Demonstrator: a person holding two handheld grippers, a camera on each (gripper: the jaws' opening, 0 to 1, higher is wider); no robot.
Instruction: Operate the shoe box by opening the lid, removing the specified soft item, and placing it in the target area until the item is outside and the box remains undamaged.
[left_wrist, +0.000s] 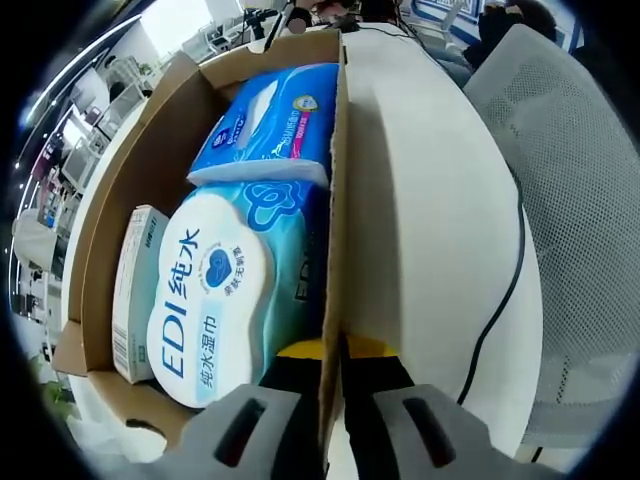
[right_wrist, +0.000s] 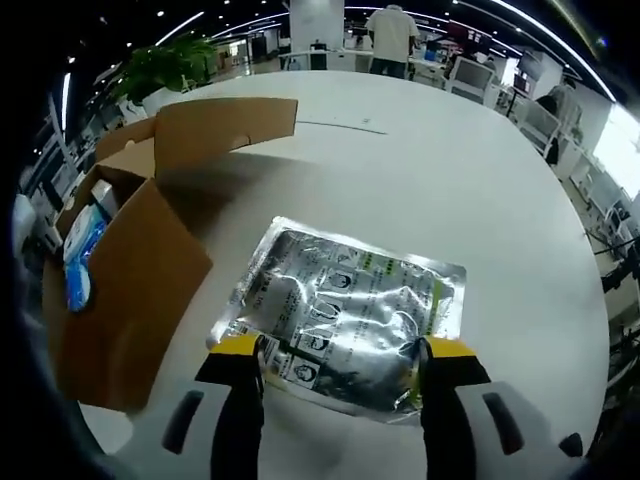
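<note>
A: While the crinkled silver foil pouch (right_wrist: 345, 315) lies flat on the round white table (right_wrist: 480, 180), just right of the brown cardboard box (right_wrist: 130, 290), is it out for good?

B: I judge so. It rests wholly outside the box, with the right gripper (right_wrist: 340, 372) spread wide at its near edge, jaws either side and not clamping it.

A: And the left gripper (left_wrist: 332, 360)?

B: Its jaws are pinched on the box's thin right wall (left_wrist: 337, 180), one inside, one outside.

A: What remains in the box?

B: A round-topped teal wet-wipes pack (left_wrist: 215, 290) near, a blue tissue pack (left_wrist: 270, 125) farther, and a slim white carton (left_wrist: 135, 290) at the left.

A: Risks?

B: Pulling or twisting on that wall could crease or tear the cardboard. If the right jaws close while dragging, the slick foil might slide toward the table edge.
</note>
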